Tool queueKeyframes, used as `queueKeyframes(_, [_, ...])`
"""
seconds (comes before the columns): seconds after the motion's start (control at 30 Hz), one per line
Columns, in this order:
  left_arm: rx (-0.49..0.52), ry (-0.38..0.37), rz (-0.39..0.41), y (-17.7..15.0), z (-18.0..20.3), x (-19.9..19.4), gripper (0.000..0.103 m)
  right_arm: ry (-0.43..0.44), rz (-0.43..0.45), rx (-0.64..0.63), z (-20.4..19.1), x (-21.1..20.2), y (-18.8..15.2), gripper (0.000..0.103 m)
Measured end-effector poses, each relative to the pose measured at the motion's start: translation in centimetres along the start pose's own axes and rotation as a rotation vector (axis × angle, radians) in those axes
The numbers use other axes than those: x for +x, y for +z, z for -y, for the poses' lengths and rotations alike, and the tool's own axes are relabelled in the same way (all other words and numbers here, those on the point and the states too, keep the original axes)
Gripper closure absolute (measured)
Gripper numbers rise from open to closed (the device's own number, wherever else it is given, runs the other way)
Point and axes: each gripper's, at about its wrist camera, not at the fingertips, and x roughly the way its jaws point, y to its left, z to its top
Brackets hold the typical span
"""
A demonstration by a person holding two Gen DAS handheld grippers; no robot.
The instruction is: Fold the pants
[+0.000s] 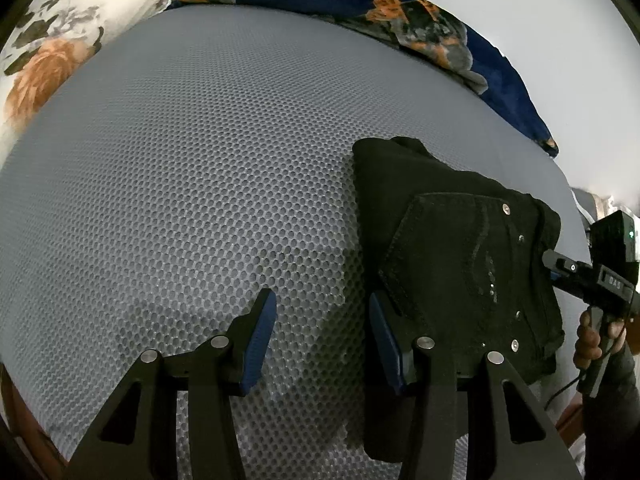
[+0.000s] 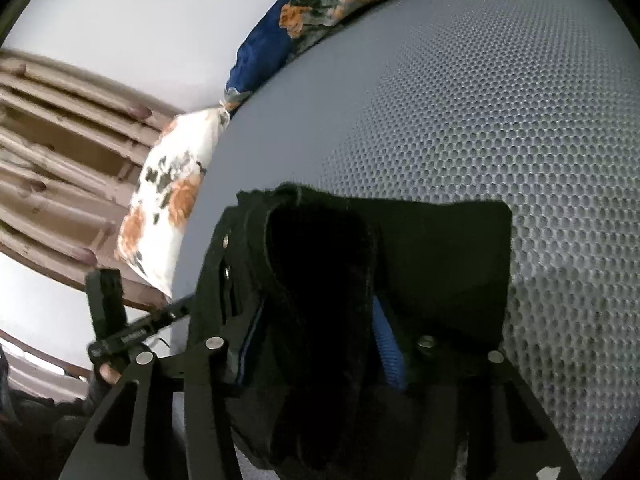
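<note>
Two grippers: we're working both over the grey mesh mattress point(image 1: 200, 200).
Mattress: floral pillow point(image 1: 44, 56) and blue blanket point(image 1: 420, 16) along its far edge.
Pants point(image 1: 460, 248): black, folded, on the mattress's right side.
Right gripper point(image 2: 316, 344): we've clamped a thick fold of pants.
Left gripper point(image 1: 322, 340): jaws apart, empty, over bare mattress, one finger beside the pants.

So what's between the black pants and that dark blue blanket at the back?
Nothing but bare grey mesh mattress. In the left wrist view it runs clear from the folded pants up to the blue floral blanket.
</note>
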Motion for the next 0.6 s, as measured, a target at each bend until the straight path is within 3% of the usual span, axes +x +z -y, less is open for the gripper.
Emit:
queueKeyframes(0.13, [0.000, 0.010, -0.005, 0.1, 0.1, 0.4, 0.054, 0.026, 0.033, 0.020, -0.2, 0.8, 0.6, 0.065])
queueKeyframes(0.2, [0.001, 0.014, -0.004, 0.2, 0.1, 0.5, 0.054, 0.016, 0.041, 0.035, -0.5, 0.9, 0.6, 0.078])
queueKeyframes(0.37, [-0.003, 0.018, 0.001, 0.6, 0.0, 0.6, 0.054, -0.041, 0.114, 0.034, -2.9, -1.0, -0.4, 0.092])
queueKeyframes(0.6, [0.020, -0.001, 0.011, 1.1, 1.0, 0.5, 0.054, -0.095, 0.228, 0.048, -6.9, -5.2, -2.0, 0.093])
